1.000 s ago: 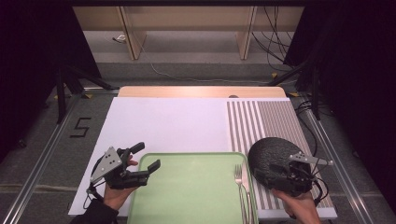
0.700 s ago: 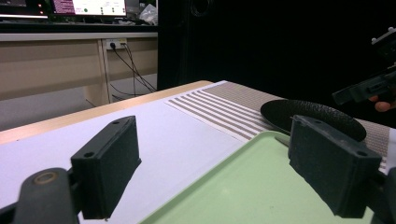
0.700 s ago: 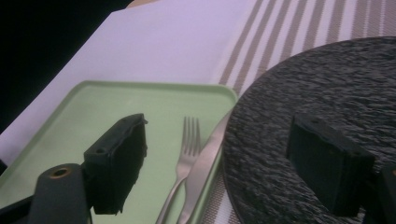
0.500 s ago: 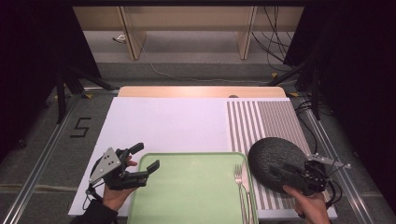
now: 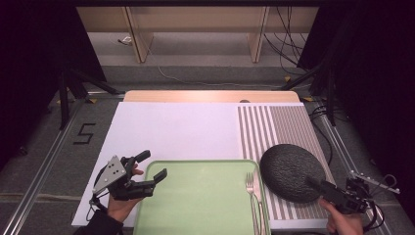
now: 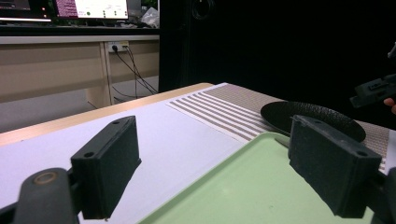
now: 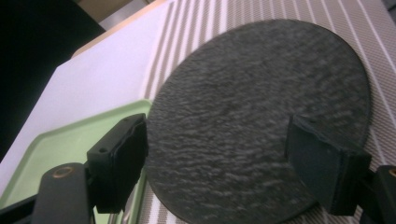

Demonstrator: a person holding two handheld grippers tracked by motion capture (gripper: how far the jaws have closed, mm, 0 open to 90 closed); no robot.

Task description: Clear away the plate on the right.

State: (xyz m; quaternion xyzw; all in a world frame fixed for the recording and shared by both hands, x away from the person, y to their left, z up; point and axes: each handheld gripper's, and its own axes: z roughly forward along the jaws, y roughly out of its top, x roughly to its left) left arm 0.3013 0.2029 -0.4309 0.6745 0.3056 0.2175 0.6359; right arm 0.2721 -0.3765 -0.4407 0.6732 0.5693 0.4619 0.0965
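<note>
Left gripper point(image 5: 147, 177) low at tray's left edge, jaws spread wide, grasping nothing; one jaw over white mat point(image 5: 176, 129), other over tray corner. Green tray point(image 5: 205, 205) flat on table near front edge, bare except fork point(image 5: 254, 196) lying along its right side, tines pointing away from person. Black plate point(image 5: 292, 171) just right of tray, resting on striped mat point(image 5: 274, 127), its left rim touching or overlapping tray's right rim, cannot tell which. Right gripper point(image 5: 325, 188) at plate's near right edge, jaws released and gaping, plate seen between them in right gripper view point(image 7: 261, 112) but not pinched; hand point(image 5: 342, 225) underneath at bottom edge. Likely step: plate just set down or about to be picked, judging from open jaws beside it. Risks from here: closing on plate's thin sloped rim with shallow bite, so plate tips or slips out on lift; textured surface may help grip, low rim won't. Dragging plate leftward could knock fork off tray edge or shove tray, since fork sits right beside plate. Lifting tray with left gripper at one corner alone would tilt it and slide fork. Plate rim riding on tray lip, if so, could rock when either gets moved. Cable trailing from right gripper near table corner could snag on pull-back.
</note>
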